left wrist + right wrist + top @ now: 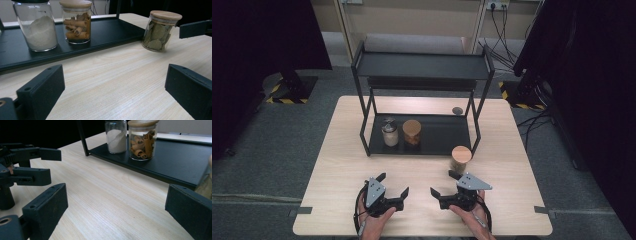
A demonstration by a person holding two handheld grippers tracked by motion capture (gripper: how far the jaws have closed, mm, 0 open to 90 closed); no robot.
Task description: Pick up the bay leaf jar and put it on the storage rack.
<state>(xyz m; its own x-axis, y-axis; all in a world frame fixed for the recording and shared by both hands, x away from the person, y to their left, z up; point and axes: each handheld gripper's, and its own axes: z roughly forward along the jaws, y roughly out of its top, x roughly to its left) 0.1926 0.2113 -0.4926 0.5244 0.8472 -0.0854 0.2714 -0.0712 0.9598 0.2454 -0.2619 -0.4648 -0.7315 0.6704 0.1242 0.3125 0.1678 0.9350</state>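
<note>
The bay-leaf jar [460, 159] stood on the light wooden table [337, 165], just off the front right corner of the black rack [422, 65], at about 1 o'clock from the table's centre-front. It had a wooden lid, and in the left gripper view it [160, 31] appeared tilted slightly, resting on bare wood beside the rack's lower shelf [15, 53].

On that lower shelf stood 2 more jars side by side: a jar of white powder [390, 132] with a dark lid at 9 o'clock of a cinnamon jar [412, 132] with a wooden lid. Both looked upright and just beside one another; whether they touched could not be told. In the right gripper view the white powder jar [116, 136] stood behind and left of the cinnamon jar [141, 139].

The left gripper [394, 184] lay low over the table at about 7 o'clock, held in a hand [376, 226], its jaws spread wide apart and holding nothing. The right gripper [442, 183] sat at about 5 o'clock, in the other hand [472, 220], jaws likewise spread wide and empty, with 1 jaw tip near the bay-leaf jar at its 6 o'clock but apart from it. The 2 grippers faced each other across a small gap.

A small dark round disc [457, 110] lay on the table behind the rack, at 12 o'clock of the bay-leaf jar.
</note>
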